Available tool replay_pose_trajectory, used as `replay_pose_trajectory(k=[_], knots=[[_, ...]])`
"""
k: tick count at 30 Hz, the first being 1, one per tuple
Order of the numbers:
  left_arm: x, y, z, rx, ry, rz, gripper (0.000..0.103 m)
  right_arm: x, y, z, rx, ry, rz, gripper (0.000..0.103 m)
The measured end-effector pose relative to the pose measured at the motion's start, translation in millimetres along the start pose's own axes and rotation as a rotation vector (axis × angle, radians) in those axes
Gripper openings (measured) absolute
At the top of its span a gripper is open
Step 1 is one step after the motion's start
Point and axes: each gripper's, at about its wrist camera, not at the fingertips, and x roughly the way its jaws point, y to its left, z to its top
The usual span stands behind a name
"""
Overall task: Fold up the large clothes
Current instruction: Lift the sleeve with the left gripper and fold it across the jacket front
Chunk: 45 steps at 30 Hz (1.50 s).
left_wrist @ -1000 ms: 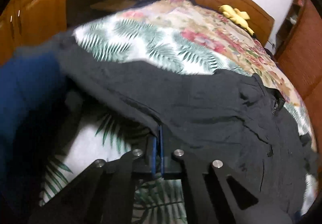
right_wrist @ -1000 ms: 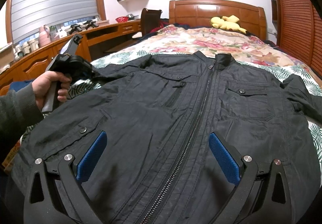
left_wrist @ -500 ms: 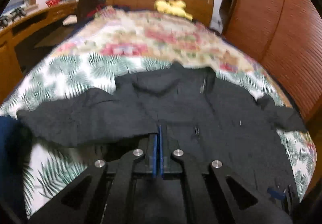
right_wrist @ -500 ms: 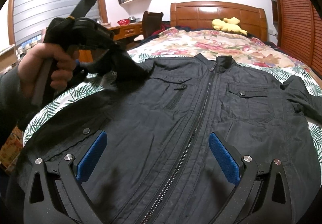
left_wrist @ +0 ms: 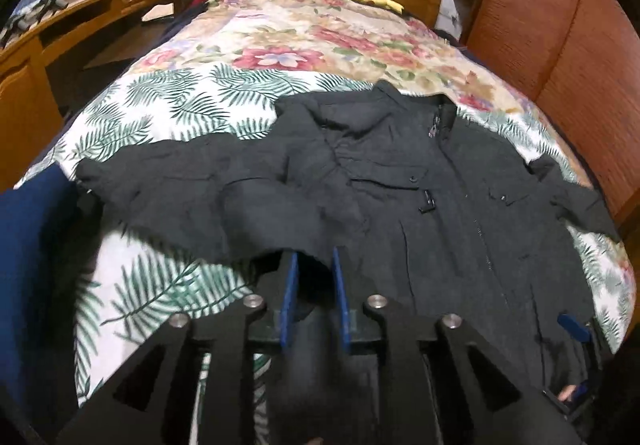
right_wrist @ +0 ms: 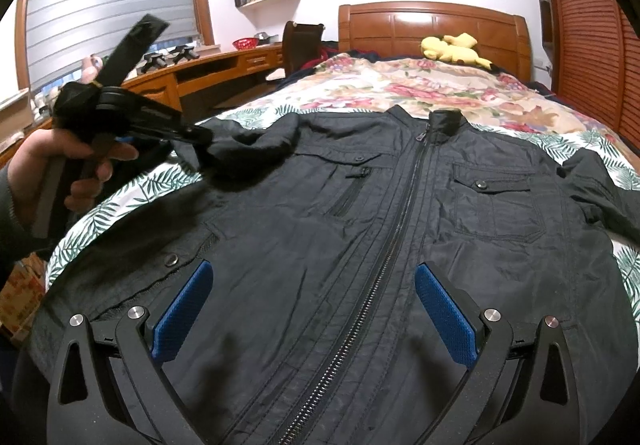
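A black zip jacket [right_wrist: 472,213] lies front up on the bed, collar toward the headboard. A hand holds my left gripper [right_wrist: 198,135] above the jacket's left shoulder. Its jaws are opening, and the left sleeve [right_wrist: 248,149] is bunched at its tips and sags onto the chest. In the left wrist view, the left gripper [left_wrist: 314,255] shows a narrow gap with dark sleeve fabric [left_wrist: 180,181] at the tips. My right gripper [right_wrist: 312,267] hangs wide open over the jacket's hem, astride the zipper, with nothing gripped. The right gripper [left_wrist: 576,359] also shows at that view's lower right edge.
The bed cover [right_wrist: 400,85] has palm and flower prints. A yellow plush toy [right_wrist: 454,47] lies by the wooden headboard [right_wrist: 432,25]. A long wooden desk [right_wrist: 208,69] runs along the left, and a slatted wardrobe [right_wrist: 592,45] stands on the right.
The left gripper lifted the sleeve from the bed's left side and swung it in over the jacket's chest. Its jaws, pressed together before, now stand slightly apart. The right gripper has not moved.
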Motion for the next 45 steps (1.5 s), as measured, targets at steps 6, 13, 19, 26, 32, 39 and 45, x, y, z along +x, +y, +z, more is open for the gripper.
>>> replay_pose_trajectory(k=[6,13,19,26,32,39,45], knots=[[-20,26,1,-0.009,-0.062,0.06,0.033,2,2,0,-0.005,0.002,-0.001,0.103],[20,77,5,-0.146,-0.021,0.123,0.036,2,3,-1,-0.005,0.001,-0.005,0.103],[56,105,1,-0.217,0.016,0.152,0.036,4,0,-1,-0.007,0.012,-0.002,0.103],[71,122,-1,-0.273,0.037,0.148,0.037,6,-3,-1,-0.001,0.025,0.009,0.103],[84,119,9,-0.328,0.008,0.099,0.036,9,-2,-1,0.004,0.023,0.009,0.103],[61,70,30,-0.16,-0.115,0.155,0.001,8,-3,-2,0.009,0.016,0.007,0.103],[17,15,57,-0.039,-0.208,0.126,0.0,4,-7,-3,0.021,0.008,0.003,0.103]])
